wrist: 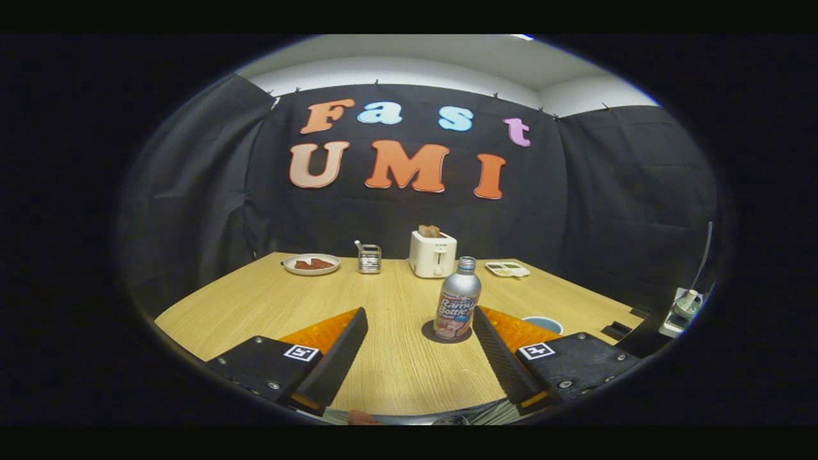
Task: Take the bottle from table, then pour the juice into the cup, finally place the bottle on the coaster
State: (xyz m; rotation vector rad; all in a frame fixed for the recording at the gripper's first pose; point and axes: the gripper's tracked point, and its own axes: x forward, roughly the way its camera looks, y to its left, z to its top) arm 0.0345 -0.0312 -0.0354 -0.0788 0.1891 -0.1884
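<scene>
The tool point(418, 322) is spread wide, and its two fingers hold nothing; bare tabletop point(396, 370) lies between them. Just ahead of the fingers, and closer to the right finger than to the left one, the bottle point(457, 299) stands upright on a dark round coaster point(431, 333). Its long axis is vertical and its cap is at the top. The tip of the right finger is just beside the bottle's lower part, but I cannot tell if it touches it. The cup point(543, 324) is near, partly hidden behind the right finger, to the right of the bottle.

As the bottle already stands on the coaster, the task looks either finished or not yet begun; I cannot decide which from this moment. If a grasp comes next, the tool would need to shift to the right so that the bottle comes between the fingers.

Farther, at the back of the tabletop, are a plate point(311, 264), a small metal rack point(369, 258), a toaster point(432, 253) and a small tray point(507, 269).
</scene>
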